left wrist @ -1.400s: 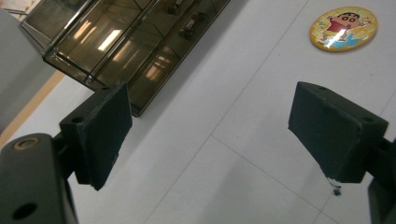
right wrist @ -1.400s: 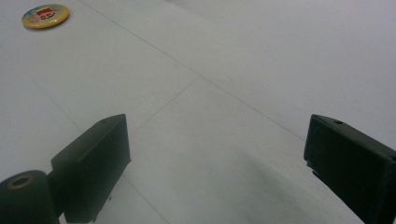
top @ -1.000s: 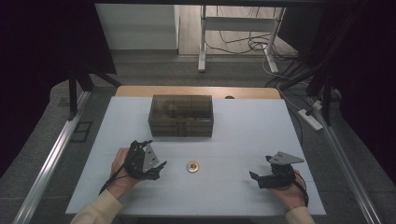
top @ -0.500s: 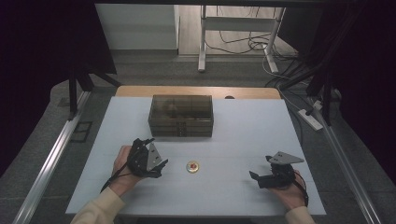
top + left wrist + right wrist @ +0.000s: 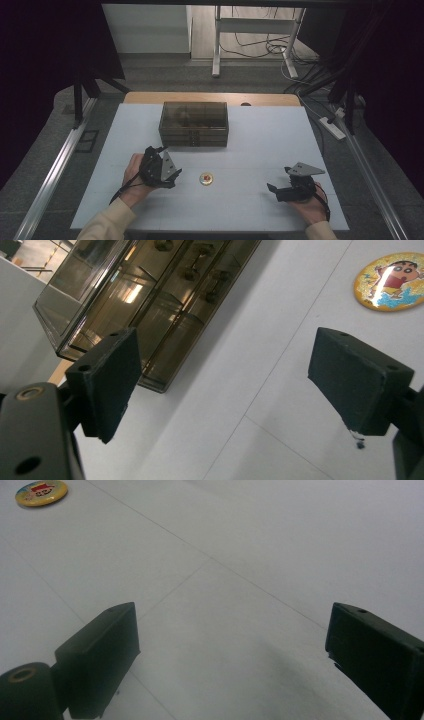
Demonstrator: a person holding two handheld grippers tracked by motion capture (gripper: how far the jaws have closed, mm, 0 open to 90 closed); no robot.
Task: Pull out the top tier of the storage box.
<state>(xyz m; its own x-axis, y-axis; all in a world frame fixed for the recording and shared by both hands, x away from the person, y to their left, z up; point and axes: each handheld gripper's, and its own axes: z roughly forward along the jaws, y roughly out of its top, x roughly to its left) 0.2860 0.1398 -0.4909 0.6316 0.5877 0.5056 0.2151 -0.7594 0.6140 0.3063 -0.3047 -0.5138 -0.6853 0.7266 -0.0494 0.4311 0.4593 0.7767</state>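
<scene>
badge between left gripper and right gripper

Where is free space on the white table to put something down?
Bare: right of the drawer box up to the table edge; between badge and right gripper. Tighter: left gripper sits close to the badge.

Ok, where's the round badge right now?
In the high view the badge lies flat on the table, between both grippers, nearer the left gripper, in front of the drawer box.
</scene>
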